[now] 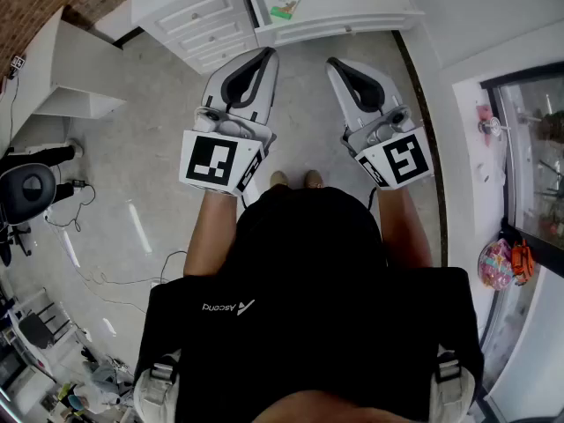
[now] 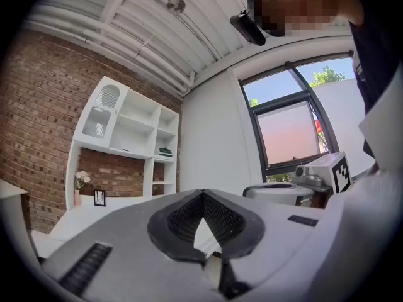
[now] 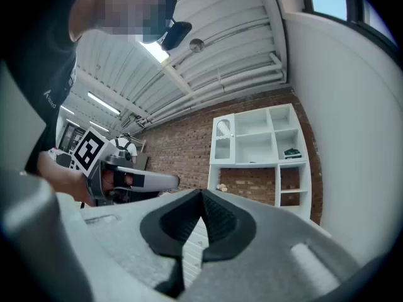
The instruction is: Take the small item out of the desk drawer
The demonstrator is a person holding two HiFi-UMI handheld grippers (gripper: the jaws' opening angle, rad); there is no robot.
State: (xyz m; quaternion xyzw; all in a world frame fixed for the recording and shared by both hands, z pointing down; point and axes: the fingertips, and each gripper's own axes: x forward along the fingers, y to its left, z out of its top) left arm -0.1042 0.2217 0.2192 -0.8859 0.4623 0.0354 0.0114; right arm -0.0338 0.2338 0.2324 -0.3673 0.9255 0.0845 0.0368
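Jaws on the left gripper (image 1: 265, 54) and right gripper (image 1: 336, 63) are pressed together, empty. The small item isn't visible, presumably it's inside the shut desk drawers (image 1: 201, 20). Probably light, so I'd pinch its middle gently.

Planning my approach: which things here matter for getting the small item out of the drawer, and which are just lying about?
For the job: desk drawers, all closed; left tongs and right tongs, both shut and empty.
Lying about: green card, shelves, flowers, pink bag.
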